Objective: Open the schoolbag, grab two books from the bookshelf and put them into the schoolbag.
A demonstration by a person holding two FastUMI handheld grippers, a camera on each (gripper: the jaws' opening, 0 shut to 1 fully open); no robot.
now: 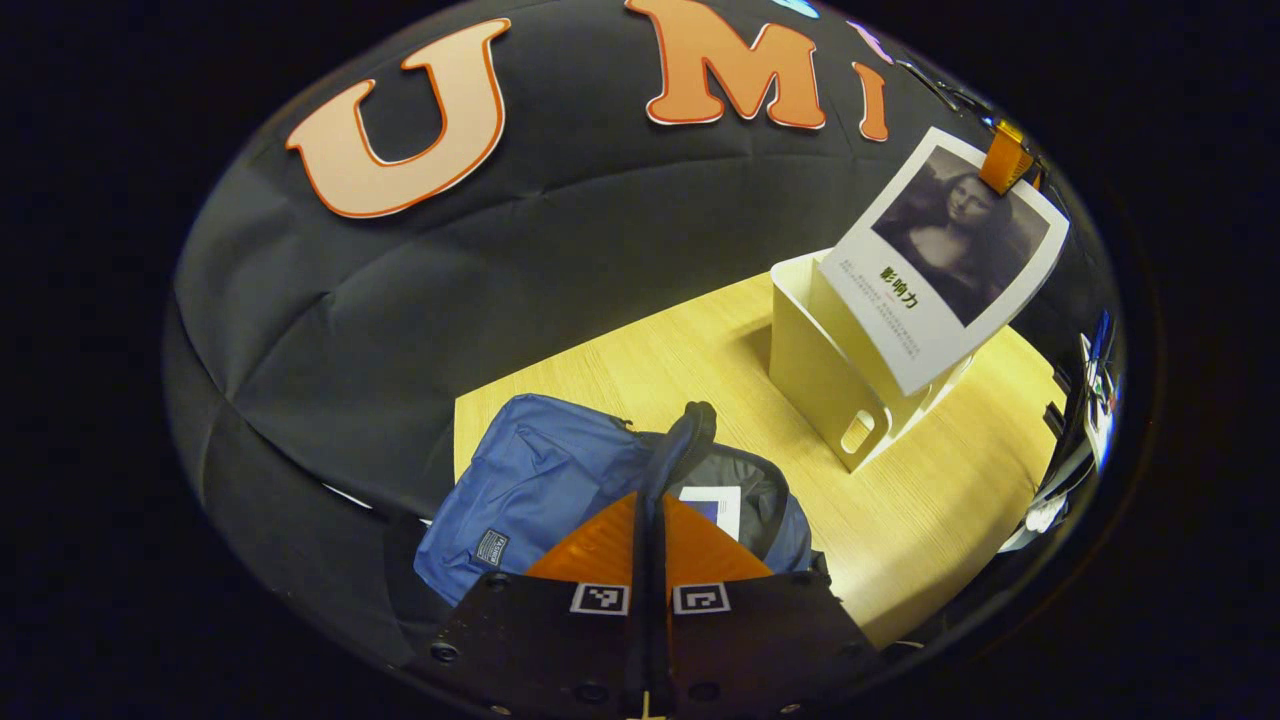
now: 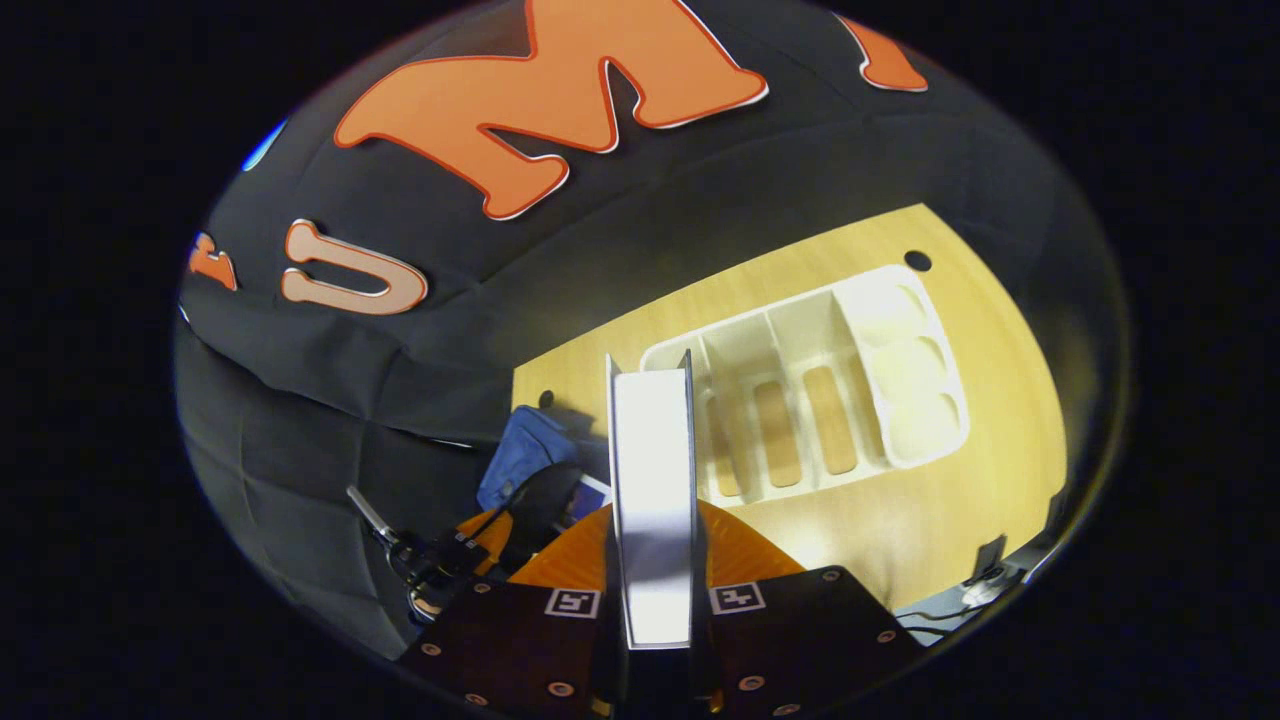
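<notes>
Left gripper view: left gripper (image 1: 650, 540) pinches blue schoolbag (image 1: 540, 480) strap (image 1: 672, 450); right gripper (image 2: 652, 560) clamps book (image 2: 652, 470) (glossy, slim).

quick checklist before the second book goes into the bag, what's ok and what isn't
1. Book gripped: ok, right gripper is shut on its edge.
2. Book clear of the bookshelf: ok, lifted above it in the left gripper view.
3. Schoolbag open: ok, the mouth gapes and a first book shows inside.
4. Bag held: ok, left gripper is shut on the bag's strap.
5. Room beside the first book: cannot tell.
6. Path over the table to the bag: ok.
</notes>
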